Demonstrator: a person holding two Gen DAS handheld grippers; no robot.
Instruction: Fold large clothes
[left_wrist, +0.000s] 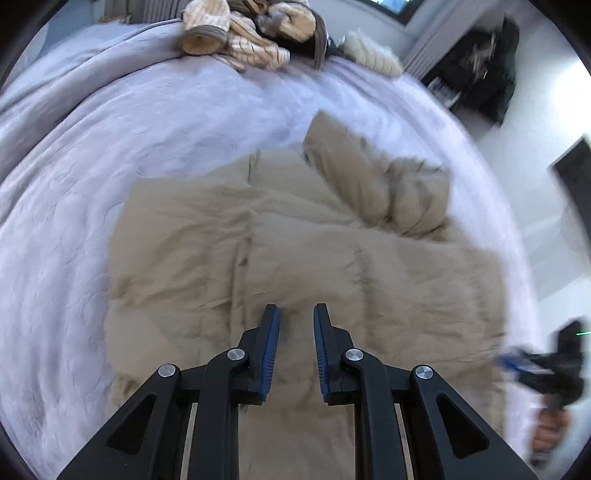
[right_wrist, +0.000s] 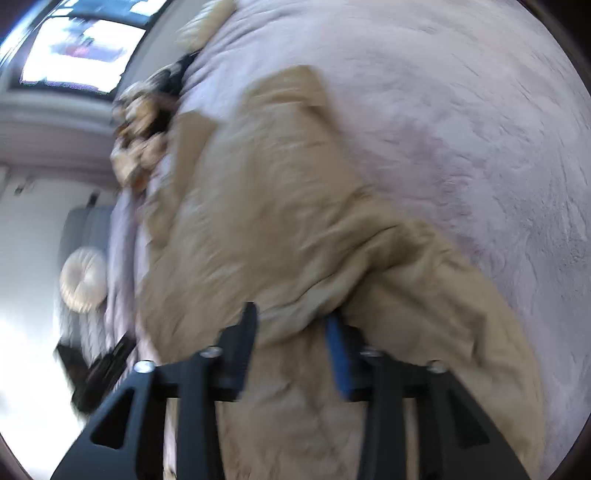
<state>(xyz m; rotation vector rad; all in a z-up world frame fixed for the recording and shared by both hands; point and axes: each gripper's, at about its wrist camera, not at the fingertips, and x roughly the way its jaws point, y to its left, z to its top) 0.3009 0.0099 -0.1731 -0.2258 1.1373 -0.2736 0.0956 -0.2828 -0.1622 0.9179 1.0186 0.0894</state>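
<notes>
The left gripper hangs above the middle of the coat with its fingers parted and nothing between them, so it is released and grasping no cloth. It looks to be placed there as a waiting hand, ready to pin or pinch the body of the coat once a fold comes over. The right gripper sits at the near edge of the coat, and tan cloth bulges into the space between its fingers; they stand fairly wide, and the picture is smeared with motion, so I cannot tell whether it is clamped on the fabric or merely pushed into it. From the left view this gripper appears blurred at the coat's right side, low and near the edge, which suits lifting a side panel or hem.

The coat is a padded tan one, lying spread on the pale lilac bedspread, with one sleeve bunched and turned up at the far right. Beyond it, at the far edge of the bed, lies a heap of other clothes, well apart from the coat
</notes>
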